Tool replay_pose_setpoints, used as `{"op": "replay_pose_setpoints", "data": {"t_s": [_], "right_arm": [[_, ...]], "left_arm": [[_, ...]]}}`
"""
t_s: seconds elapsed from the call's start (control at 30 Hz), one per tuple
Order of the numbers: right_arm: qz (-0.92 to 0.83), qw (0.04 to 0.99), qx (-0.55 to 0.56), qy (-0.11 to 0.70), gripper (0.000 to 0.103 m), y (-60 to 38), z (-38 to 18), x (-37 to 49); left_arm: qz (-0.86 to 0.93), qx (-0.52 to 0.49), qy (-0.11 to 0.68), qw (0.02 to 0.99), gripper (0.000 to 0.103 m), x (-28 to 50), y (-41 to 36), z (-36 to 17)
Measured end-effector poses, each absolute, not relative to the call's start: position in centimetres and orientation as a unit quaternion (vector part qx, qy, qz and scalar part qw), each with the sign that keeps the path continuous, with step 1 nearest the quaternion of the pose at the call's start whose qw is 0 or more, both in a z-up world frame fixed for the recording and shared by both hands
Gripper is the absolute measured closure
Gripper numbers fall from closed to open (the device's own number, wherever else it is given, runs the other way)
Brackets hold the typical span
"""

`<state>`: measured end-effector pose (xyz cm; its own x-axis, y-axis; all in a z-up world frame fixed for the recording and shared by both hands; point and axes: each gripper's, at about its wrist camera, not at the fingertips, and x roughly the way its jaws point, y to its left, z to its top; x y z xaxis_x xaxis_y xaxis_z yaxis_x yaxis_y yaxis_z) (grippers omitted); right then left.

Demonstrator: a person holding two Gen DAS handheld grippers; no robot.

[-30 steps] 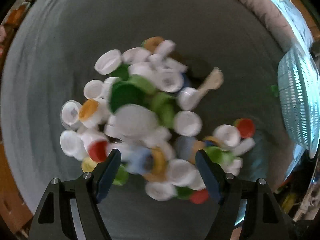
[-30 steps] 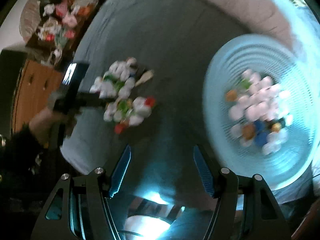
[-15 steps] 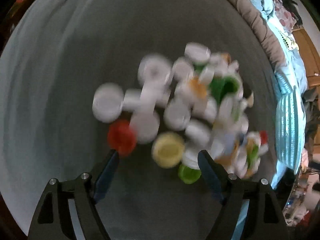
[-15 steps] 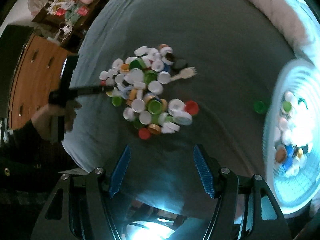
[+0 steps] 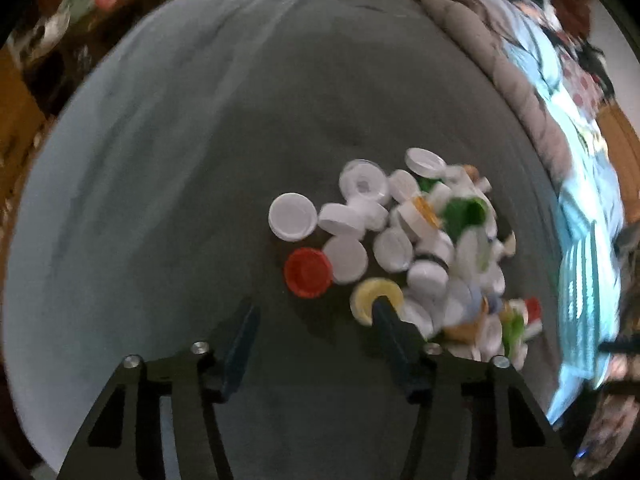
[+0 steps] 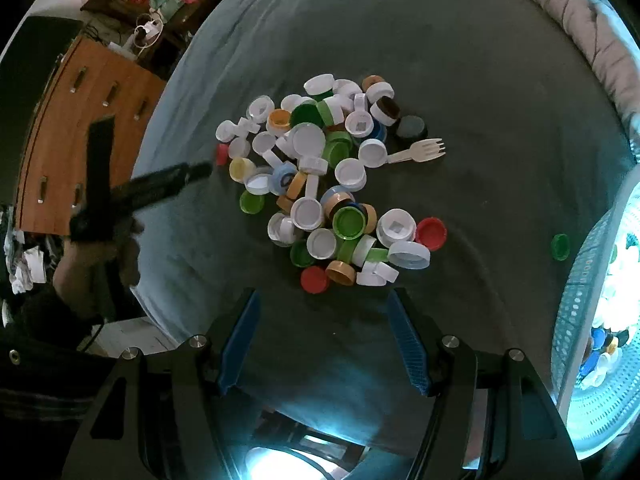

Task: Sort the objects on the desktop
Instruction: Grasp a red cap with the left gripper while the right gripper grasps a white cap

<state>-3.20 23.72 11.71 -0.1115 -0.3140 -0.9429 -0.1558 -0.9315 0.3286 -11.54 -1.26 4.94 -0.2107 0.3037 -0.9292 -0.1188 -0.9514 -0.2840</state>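
Grey cloth [image 6: 480, 60] holds a bottle-cap pile [image 6: 320, 176]; basket [image 6: 592, 312] at right. Left gripper [image 5: 316, 312], empty, jaws closing nr red cap [image 5: 308, 272]. Right gripper [image 6: 324, 308] loose, empty. Pick step; next: straddle one cap.

Bottle caps [image 6: 320, 176] heaped loose on grey cloth, basket [image 6: 592, 320] at right edge.
Mostly white, some green, red, orange, blue, many open side up; a pale plastic fork [image 6: 420, 152] touches the heap; one green cap [image 6: 560, 247] lies apart near the perforated basket, which holds more caps.
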Motion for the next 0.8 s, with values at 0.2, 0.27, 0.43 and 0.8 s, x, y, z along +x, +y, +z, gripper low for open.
{"op": "replay_pose_setpoints", "data": {"t_s": [0.2, 0.27, 0.43, 0.8], "right_arm": [[-0.718, 0.054, 0.672, -0.174, 0.043, 23.3, 11.0, -3.2], [-0.716, 0.056, 0.674, -0.174, 0.043, 23.1, 10.6, -3.5], [-0.737, 0.074, 0.654, -0.156, 0.044, 22.4, 11.4, -5.3], [-0.781, 0.194, 0.588, -0.075, 0.044, 15.4, 10.2, -15.9]], "left_arm": [[0.748, -0.639, -0.118, 0.133, 0.076, -13.9, -0.3, 2.4], [0.745, -0.643, -0.109, 0.142, 0.082, -13.8, 0.4, 2.1], [0.759, -0.627, -0.102, 0.144, 0.092, -13.2, 0.8, 2.8], [0.786, -0.592, -0.152, 0.086, 0.092, -11.9, -6.1, 6.4]]}}
